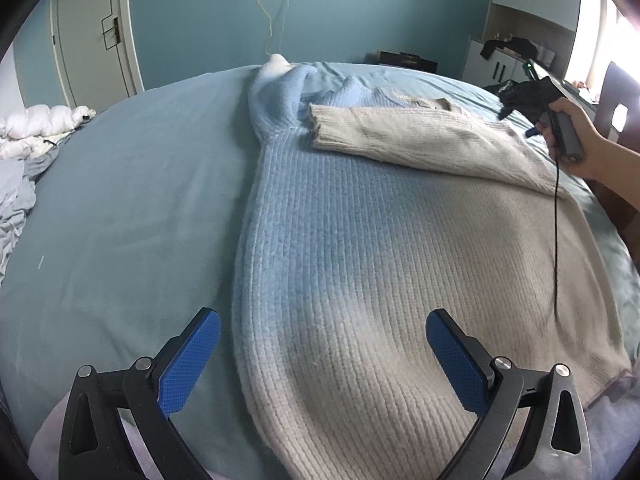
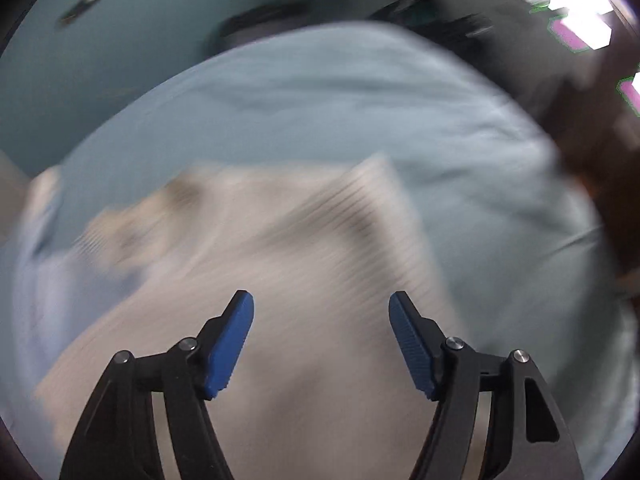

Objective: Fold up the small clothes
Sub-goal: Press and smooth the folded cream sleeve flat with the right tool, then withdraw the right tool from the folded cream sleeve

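Observation:
A ribbed knit sweater (image 1: 360,248), light blue fading to cream, lies flat on the bed. Its cream right sleeve (image 1: 408,140) is folded across the chest. Its blue left sleeve (image 1: 276,100) is bunched up at the far left shoulder. My left gripper (image 1: 322,332) is open and empty above the hem, over the sweater's left edge. My right gripper (image 2: 320,308) is open and empty above the cream part of the sweater (image 2: 280,280); that view is blurred by motion. The right gripper (image 1: 532,120), held in a hand, shows at the far right beside the folded sleeve.
The bed has a teal sheet (image 1: 132,200). White and grey bedding (image 1: 28,136) is piled at the left edge. A black cable (image 1: 556,240) hangs from the right gripper over the sweater. A door, teal wall and cabinets stand behind the bed.

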{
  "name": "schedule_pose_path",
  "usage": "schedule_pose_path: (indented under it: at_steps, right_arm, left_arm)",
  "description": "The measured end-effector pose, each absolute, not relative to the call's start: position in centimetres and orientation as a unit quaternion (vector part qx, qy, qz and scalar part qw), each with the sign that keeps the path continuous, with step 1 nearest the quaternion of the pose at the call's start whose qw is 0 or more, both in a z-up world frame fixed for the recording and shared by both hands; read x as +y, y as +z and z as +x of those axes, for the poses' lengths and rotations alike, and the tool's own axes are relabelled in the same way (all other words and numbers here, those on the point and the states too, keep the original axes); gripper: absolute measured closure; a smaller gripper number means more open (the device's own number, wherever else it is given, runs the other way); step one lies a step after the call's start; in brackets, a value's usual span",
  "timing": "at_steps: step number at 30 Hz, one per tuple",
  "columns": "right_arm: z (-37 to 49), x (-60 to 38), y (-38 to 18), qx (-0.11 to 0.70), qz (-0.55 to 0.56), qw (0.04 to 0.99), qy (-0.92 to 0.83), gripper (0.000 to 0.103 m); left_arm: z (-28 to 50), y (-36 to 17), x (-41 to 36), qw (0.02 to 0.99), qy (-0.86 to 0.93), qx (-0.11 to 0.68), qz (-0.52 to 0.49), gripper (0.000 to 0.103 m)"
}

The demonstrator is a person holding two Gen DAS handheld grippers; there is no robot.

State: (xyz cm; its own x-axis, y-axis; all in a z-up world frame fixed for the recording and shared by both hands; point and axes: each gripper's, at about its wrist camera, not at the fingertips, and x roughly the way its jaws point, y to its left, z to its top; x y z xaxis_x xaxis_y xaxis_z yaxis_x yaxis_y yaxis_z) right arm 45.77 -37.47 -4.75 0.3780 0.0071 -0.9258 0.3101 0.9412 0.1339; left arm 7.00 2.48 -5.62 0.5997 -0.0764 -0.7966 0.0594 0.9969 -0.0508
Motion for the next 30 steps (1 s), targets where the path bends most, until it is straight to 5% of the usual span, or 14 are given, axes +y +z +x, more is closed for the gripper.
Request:
schedule_pose_path:
  at_steps: [3,7,17,21,25,30]
  right_arm:
    - [45.4,-34.0,-9.8,0.634,0.105,0.764,-0.056,0.03]
    - [44.1,-31.7,-8.4,0.621,0.001,0.779,-0.087,0.027]
    - [25.7,-32.4,10.9,0.569,0.199,0.794,0.082,0.025]
    - [16.8,-33.5,15.9,0.529,0.229,0.81,0.109,0.003]
    - [9.8,-33.6,15.2,0.461,0.228,0.854,0.084,0.001]
    - [9.2,-32.2,7.2,0.459,0.184,0.868,0.042,0.001]
  left_arm:
    - [6.7,-5.5,2.4,0.896,-0.033,0.444,-0.005,0.0]
    - [6.2,-5.2,2.3,0.898,-0.033,0.44,0.003,0.0]
    - [5.0,-4.0,2.6,0.906,-0.036,0.421,0.005,0.0]
    - [4.3,-3.7,2.4,0.909,-0.036,0.416,0.012,0.0]
    - [3.5,-3.1,1.8,0.912,-0.035,0.409,0.022,0.0]
    - [2.3,-2.7,0.8,0.917,-0.026,0.395,0.05,0.0]
